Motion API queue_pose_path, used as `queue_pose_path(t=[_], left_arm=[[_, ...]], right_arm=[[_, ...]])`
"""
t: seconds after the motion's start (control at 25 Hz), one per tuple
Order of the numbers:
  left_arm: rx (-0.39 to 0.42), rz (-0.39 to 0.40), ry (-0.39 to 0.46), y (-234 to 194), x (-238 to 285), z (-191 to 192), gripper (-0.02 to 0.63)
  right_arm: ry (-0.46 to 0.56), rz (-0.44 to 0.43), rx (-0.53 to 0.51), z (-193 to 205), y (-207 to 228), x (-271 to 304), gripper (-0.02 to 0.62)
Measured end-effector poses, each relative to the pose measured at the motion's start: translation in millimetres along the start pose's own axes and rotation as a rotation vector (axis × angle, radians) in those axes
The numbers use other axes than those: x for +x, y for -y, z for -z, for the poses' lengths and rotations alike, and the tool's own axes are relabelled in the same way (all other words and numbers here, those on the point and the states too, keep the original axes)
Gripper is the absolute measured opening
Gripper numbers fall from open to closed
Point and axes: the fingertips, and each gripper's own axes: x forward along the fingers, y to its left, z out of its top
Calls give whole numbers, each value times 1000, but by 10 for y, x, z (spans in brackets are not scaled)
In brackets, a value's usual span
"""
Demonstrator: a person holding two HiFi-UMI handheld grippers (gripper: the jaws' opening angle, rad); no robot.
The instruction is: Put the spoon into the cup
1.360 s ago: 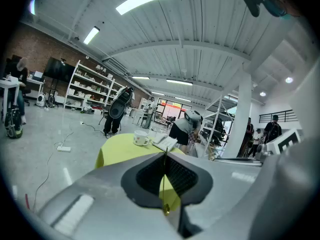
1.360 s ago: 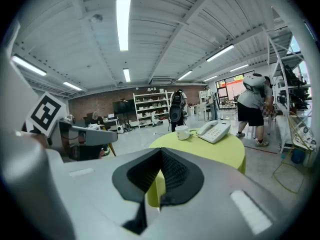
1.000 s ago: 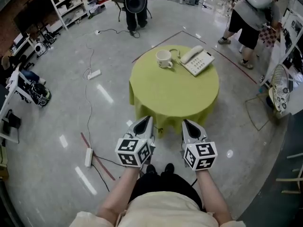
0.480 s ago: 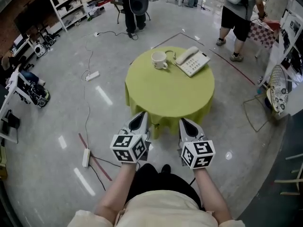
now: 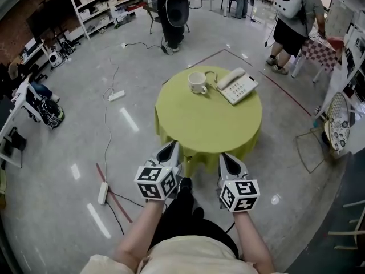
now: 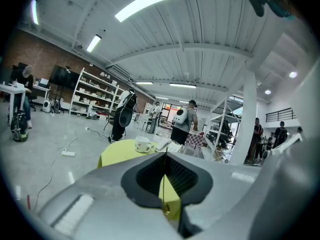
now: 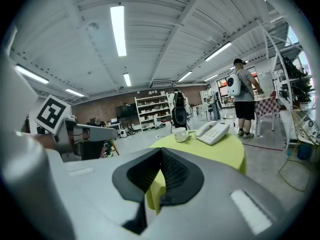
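Note:
A white cup (image 5: pixel 197 83) stands at the far side of a round table (image 5: pixel 205 124) with a yellow-green cloth, next to a white desk telephone (image 5: pixel 236 85). I cannot make out a spoon in any view. My left gripper (image 5: pixel 171 145) and right gripper (image 5: pixel 223 156) hover side by side just short of the table's near edge, both pointing at it. Both are shut with nothing between the jaws. In the left gripper view the cup (image 6: pixel 142 144) shows beyond the closed left gripper (image 6: pixel 165 156). In the right gripper view, cup (image 7: pixel 180 134) and telephone (image 7: pixel 212 132) sit past the closed right gripper (image 7: pixel 161 151).
Cables and a power strip (image 5: pixel 116 95) lie on the grey floor to the left. A person with a backpack (image 5: pixel 293 16) stands at the back right, another person (image 5: pixel 175 10) behind the table. A fan (image 5: pixel 337 124) stands at the right, shelves (image 5: pixel 108 4) at the back left.
The head view has shifted a little, and the table sits slightly nearer and lower. The person at the back right has walked on. Both grippers keep their places, still shut.

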Motion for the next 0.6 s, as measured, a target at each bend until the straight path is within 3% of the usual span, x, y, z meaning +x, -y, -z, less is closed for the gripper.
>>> queue_pose_path(t=[0.6], left_arm=[[-8,39,-32,-363,697,-166,3]], right_arm=[[-37,24,15,-97,202,694,2]])
